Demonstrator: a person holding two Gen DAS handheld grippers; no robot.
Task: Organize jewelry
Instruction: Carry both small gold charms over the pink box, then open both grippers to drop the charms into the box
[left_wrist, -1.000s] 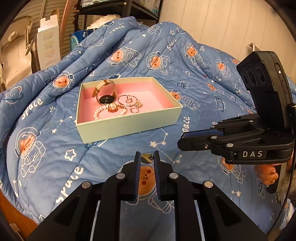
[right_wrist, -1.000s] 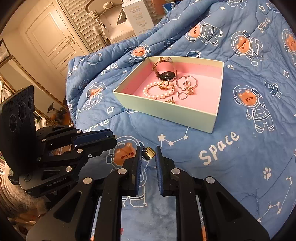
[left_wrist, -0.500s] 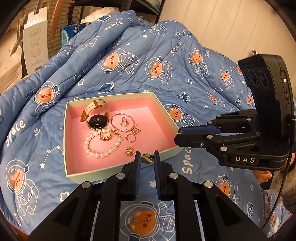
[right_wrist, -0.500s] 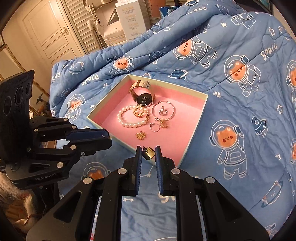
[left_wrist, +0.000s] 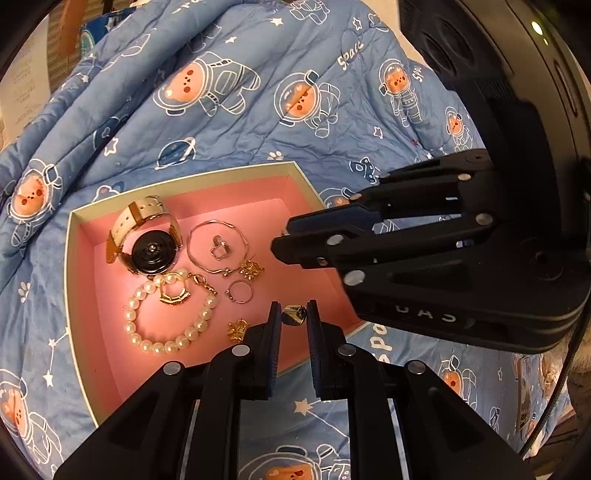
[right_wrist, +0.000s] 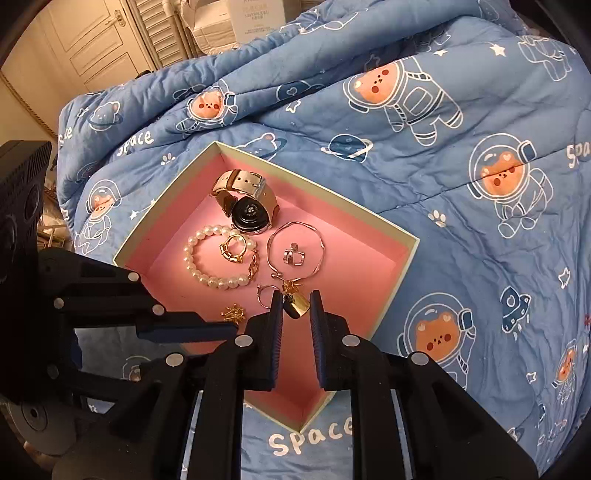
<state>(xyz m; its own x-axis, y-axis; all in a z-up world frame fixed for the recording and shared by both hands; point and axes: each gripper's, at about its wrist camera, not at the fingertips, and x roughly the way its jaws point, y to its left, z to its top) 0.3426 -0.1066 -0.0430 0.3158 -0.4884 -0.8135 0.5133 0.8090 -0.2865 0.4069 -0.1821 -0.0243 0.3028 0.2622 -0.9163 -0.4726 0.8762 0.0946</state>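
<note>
hovering over a pink-lined box (left_wrist: 85, 295) lying on a blue quilt (left_wrist: 258, 122) printed with bear astronauts. left gripper (left_wrist: 291, 321) sitting low at the near edge of the box, fingers (left_wrist: 271, 332) drawn close and pinching a small dark, shiny earring (left_wrist: 293, 315) at the tips, above the pink floor. right gripper (right_wrist: 296, 306) likewise narrowed, clasping a small gold earring (right_wrist: 297, 304) between its tips, above the box's near right part. in the left wrist view, reaching in from the right with its fingers close together over the right side of the box.

resting inside the box: a watch (left_wrist: 147, 240) with a pale strap and dark round back at the far left, a pearl bracelet (left_wrist: 166, 325) just near of it with a gold ring (left_wrist: 173, 291) lying on its far side, a thin silver bangle (left_wrist: 218, 247) to the right of the watch encircling a small silver ring (left_wrist: 220, 250), a thin hoop ring (left_wrist: 240, 291) nearer, and two gold star-shaped studs, one (left_wrist: 251, 269) touching the bangle, one (left_wrist: 237, 329) just left of the left gripper's tips. white doors (right_wrist: 92, 40) and a white carton (right_wrist: 255, 18) standing beyond the quilt in the right wrist view.
</note>
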